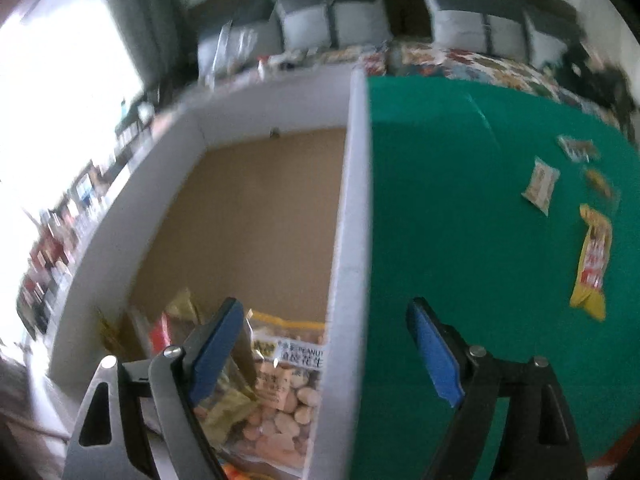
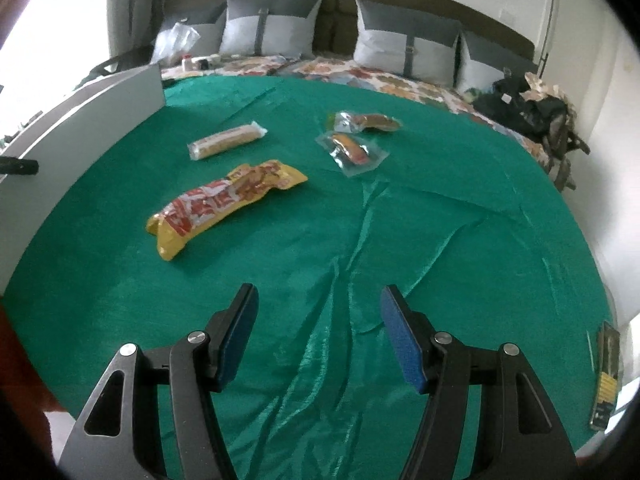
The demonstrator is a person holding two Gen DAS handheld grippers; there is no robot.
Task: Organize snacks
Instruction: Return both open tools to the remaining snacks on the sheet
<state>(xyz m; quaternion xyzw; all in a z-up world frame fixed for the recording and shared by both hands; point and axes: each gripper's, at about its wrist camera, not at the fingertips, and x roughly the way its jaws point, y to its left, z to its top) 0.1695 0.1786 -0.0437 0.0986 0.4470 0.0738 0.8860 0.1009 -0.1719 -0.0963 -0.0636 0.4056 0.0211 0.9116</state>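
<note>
My left gripper (image 1: 326, 320) is open and empty, straddling the right wall of the white box (image 1: 352, 208). Inside the box, at its near end, lie a clear bag of peanuts (image 1: 284, 392) and other snack packets (image 1: 176, 320). My right gripper (image 2: 318, 304) is open and empty above the green cloth (image 2: 400, 220). On the cloth lie a yellow and red snack bag (image 2: 226, 202), a pale wrapped bar (image 2: 226, 140), a clear packet with an orange snack (image 2: 352, 152) and a clear packet with a brown snack (image 2: 366, 121). The yellow bag (image 1: 594, 258) and the pale bar (image 1: 541, 186) also show in the left wrist view.
The white box's outer wall (image 2: 80, 128) stands at the left of the cloth. A bed with grey pillows (image 2: 272, 32) and a floral cover lies behind. A dark bag (image 2: 536, 116) sits at the far right. A black and yellow flat object (image 2: 606, 376) lies at the right edge.
</note>
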